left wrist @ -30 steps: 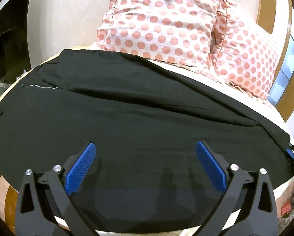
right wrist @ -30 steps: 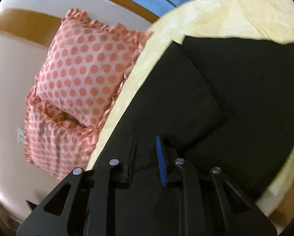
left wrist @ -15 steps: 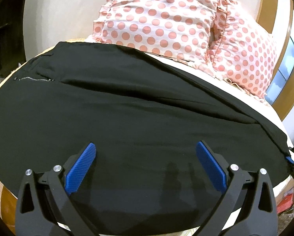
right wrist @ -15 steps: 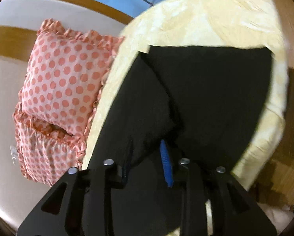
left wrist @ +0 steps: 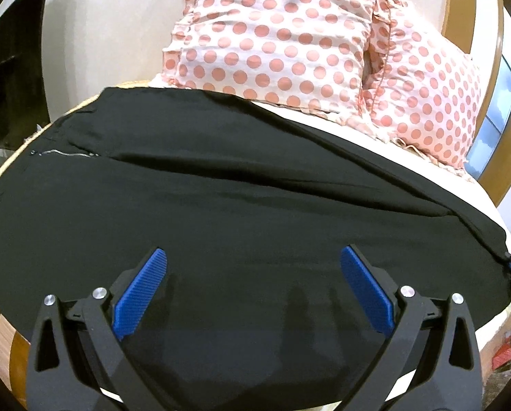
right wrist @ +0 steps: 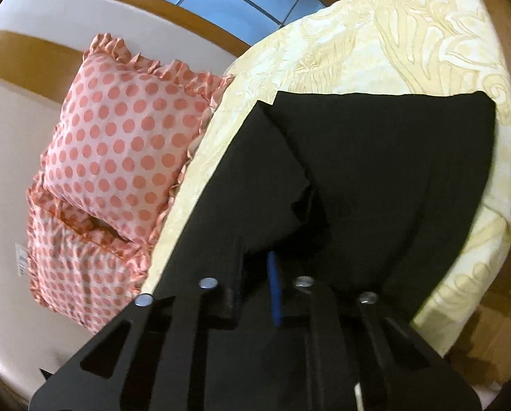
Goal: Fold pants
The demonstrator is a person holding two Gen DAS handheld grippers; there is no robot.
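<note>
On bed [right wrist: 375,51]: black pants [left wrist: 238,212] spread flat; left gripper [left wrist: 253,286] wide apart above them, right gripper [right wrist: 255,274] pinching pants fabric.

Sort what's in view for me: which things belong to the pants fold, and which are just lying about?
Job:
- black pants
- left tongs, open above them
- right tongs, shut on pant fabric

Lying about:
- polka-dot pillows
- yellow bedspread
</note>
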